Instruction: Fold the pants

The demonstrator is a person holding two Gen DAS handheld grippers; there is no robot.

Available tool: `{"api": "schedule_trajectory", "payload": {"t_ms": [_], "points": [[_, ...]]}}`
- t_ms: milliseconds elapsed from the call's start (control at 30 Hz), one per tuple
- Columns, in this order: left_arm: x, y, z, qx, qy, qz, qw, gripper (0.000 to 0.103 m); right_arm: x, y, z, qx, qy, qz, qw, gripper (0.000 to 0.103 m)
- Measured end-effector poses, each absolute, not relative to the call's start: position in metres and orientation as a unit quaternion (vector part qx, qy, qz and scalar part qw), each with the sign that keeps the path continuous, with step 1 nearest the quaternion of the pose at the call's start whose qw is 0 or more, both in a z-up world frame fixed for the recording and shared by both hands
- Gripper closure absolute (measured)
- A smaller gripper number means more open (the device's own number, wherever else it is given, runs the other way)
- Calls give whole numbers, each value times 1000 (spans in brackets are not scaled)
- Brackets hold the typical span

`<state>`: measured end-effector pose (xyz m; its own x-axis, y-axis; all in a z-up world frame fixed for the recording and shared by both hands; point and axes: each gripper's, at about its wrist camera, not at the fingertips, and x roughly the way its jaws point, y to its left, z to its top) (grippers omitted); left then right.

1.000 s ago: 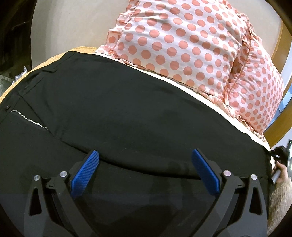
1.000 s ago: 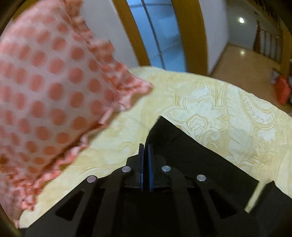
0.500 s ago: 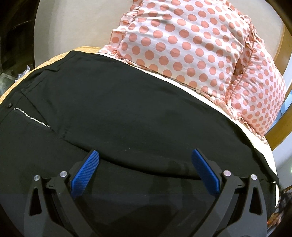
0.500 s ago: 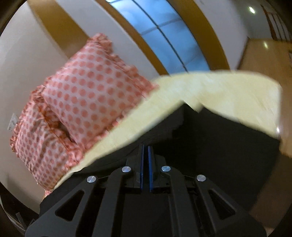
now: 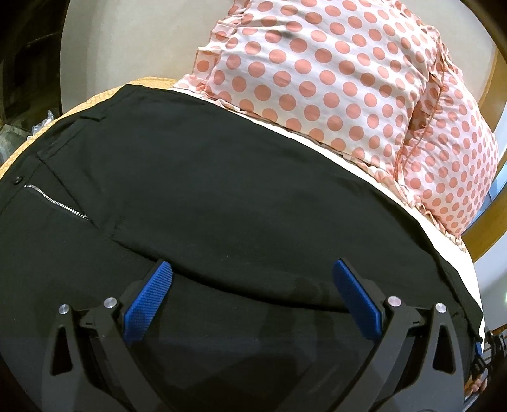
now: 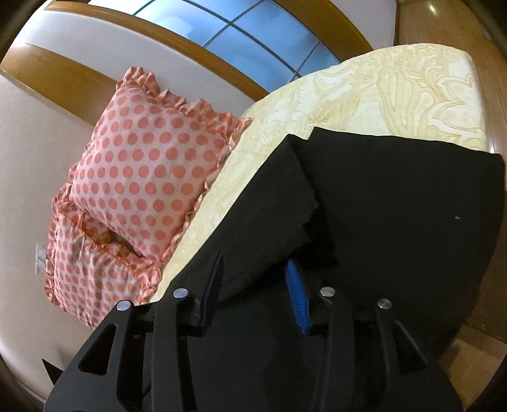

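Left tongs [image 5: 252, 290] are wide open, with the blue pads [image 5: 148, 304] far apart and nothing between them. They sit low over the black pants [image 5: 221, 196], which fill most of the left view. A fold edge in the cloth runs across right in front of the pad tips. I cannot tell if the pads touch the cloth.

Right tongs [image 6: 253, 275] are partly open, not shut. A fold of the pants [image 6: 396, 222] pokes in between the two fingers. The blue pad [image 6: 296, 294] at 5 o'clock sits right against the cloth, and the dark finger [image 6: 210, 285] at 7 o'clock is just beside it. Nothing is squeezed tight.

The pants lie spread on a pale yellow bed [image 6: 364, 95]. In the left view a silver zipper [image 5: 55, 201] shows at 9 o'clock, with a small black button [image 5: 18, 180] just above it. In the right view one layer of the pants is folded over another, and the far edge runs straight across the bed at 2 o'clock.

Two pink pillows [image 5: 332, 79] with dots sit at 1 o'clock in the left view, just behind the pants. In the right view the pillows [image 6: 142, 164] are at 9 o'clock, beside the pants but not touching them. A blue window [image 6: 237, 28] with a wood frame is at 12 o'clock.
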<state>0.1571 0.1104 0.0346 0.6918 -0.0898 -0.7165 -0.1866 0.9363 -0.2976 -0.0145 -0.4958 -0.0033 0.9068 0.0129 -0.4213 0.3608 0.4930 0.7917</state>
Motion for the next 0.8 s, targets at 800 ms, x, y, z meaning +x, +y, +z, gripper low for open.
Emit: {"api": "schedule_trajectory", "payload": {"t_ms": [800], "points": [[158,133,125,-105,328,45,938,2,-82,-521,-14,538,123,-33,834,100]]}}
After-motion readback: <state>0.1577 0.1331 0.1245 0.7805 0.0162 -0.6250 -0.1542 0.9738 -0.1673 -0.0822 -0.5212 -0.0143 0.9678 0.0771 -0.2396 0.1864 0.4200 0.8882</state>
